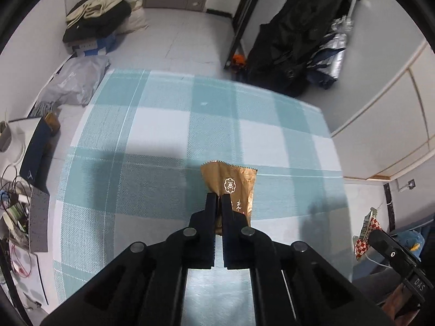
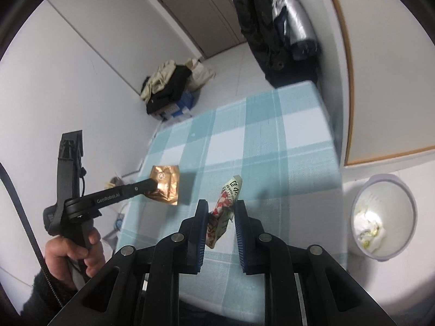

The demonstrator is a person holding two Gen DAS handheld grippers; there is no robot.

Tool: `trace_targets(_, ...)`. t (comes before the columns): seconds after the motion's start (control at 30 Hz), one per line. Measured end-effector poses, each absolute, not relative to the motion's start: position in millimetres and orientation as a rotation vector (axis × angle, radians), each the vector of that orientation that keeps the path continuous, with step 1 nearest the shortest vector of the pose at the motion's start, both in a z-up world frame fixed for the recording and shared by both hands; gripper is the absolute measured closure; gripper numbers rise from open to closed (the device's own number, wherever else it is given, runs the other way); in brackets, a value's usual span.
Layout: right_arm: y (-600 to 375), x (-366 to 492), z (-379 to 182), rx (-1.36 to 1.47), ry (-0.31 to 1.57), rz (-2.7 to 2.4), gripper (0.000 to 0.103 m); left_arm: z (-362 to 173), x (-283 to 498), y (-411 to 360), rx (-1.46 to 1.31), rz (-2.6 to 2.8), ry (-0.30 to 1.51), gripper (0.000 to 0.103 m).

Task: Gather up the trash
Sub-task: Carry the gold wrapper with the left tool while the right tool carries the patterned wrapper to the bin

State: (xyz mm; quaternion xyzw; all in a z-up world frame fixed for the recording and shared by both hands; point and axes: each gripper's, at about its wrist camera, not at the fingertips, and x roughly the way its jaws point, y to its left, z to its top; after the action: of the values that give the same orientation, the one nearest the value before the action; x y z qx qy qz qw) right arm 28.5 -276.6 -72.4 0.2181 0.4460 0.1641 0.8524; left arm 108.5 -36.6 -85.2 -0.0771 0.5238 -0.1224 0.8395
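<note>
A: Nearest first — the left gripper [image 1: 220, 195] has its fingers [image 1: 210, 212] pinched right together on the lower edge of the brown snack wrapper [image 1: 231, 184], which hangs clear above the checked table [image 1: 163, 135].

B: And the right gripper [image 2: 221, 203]?

A: Its fingers [image 2: 201, 217] stand only a little apart, with the red-and-white checked wrapper [image 2: 224, 203] between them; it leans on the left finger, and it looks held rather than loose.

B: So both pieces of trash are up. What does carrying them well call for?

A: I'd say keep both grips firm and travel level — thin foil slips if the pinch eases. The bin [image 2: 384, 217] sits on the floor beside the table's right edge, already holding crumpled white paper, so each wrapper should be let go only once it is well over the rim.

B: Any writing?

A: "GenRobot.AI" on the left gripper's arm, seen from the right wrist, "DAS" on the right gripper's side. The brown wrapper carries a round white emblem and some characters I can't read; the checked one has green lettering, also unclear.
</note>
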Motion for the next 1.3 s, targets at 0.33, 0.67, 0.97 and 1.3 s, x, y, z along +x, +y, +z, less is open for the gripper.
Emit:
trace_targets(0.33,-329,-9,6,0.436,0.760,0.339,0.084,-28,86,-94,-0.138,-0.403,0.994,0.103)
trace_targets(0.67,-414,-46,47,0.408,0.646,0.235,0.084,1,74,-181,-0.062,-0.559,0.926,0.103)
trace_targets(0.97,-493,-48,9,0.480,0.699,0.097,0.085,-18,78,-260,0.002,-0.712,0.972,0.103)
trace_targets(1.3,-535,-22,-74,0.567,0.799,0.046,0.085,-68,96,-318,0.049,-0.728,1.112,0.103)
